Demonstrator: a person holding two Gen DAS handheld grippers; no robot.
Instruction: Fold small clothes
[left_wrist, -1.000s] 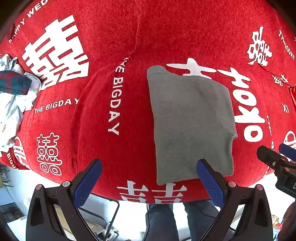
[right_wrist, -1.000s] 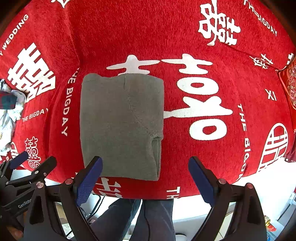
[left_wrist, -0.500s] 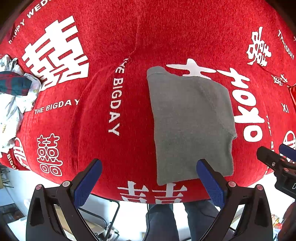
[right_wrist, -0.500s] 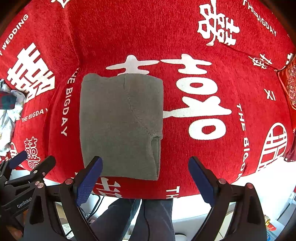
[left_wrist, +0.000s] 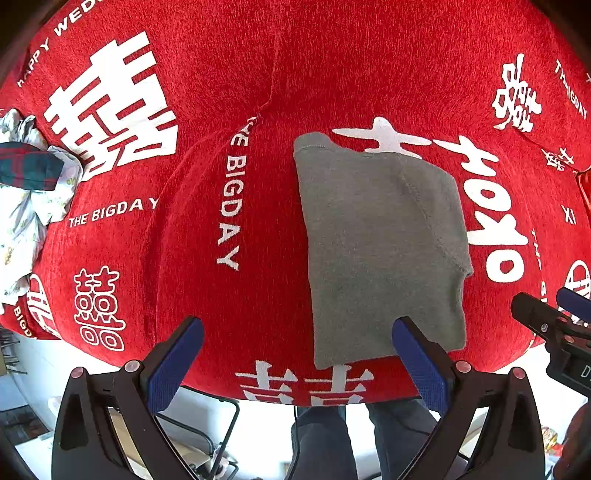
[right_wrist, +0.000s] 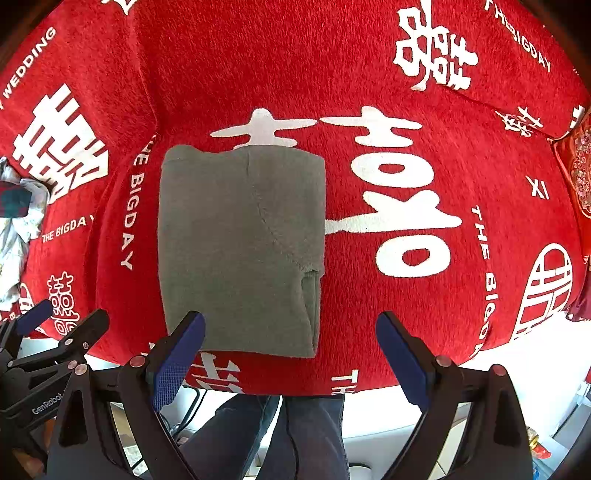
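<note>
We see the grey knit garment (right_wrist: 240, 251) lying flat in a neat rectangle at the centre of the right wrist frame, on the red cover (right_wrist: 406, 55) printed with white characters; in the left wrist frame it sits right of centre (left_wrist: 380, 251). It looks soft, light and limp, a fleecy knit that will drape and slump, so we judge the near hem corners, or the layered edge on its right side, to be the places to pinch, taking all layers at once lest the fold slide open.

Our left tongs (left_wrist: 295, 354) hover over the near edge of the cover, wide apart and empty, their right pad over the garment's near hem. Our right tongs (right_wrist: 291, 350) hang likewise, spread and holding nothing. Both point forward and down at the cloth. A crumpled pile of other clothes (left_wrist: 26, 199) waits at the left edge.
</note>
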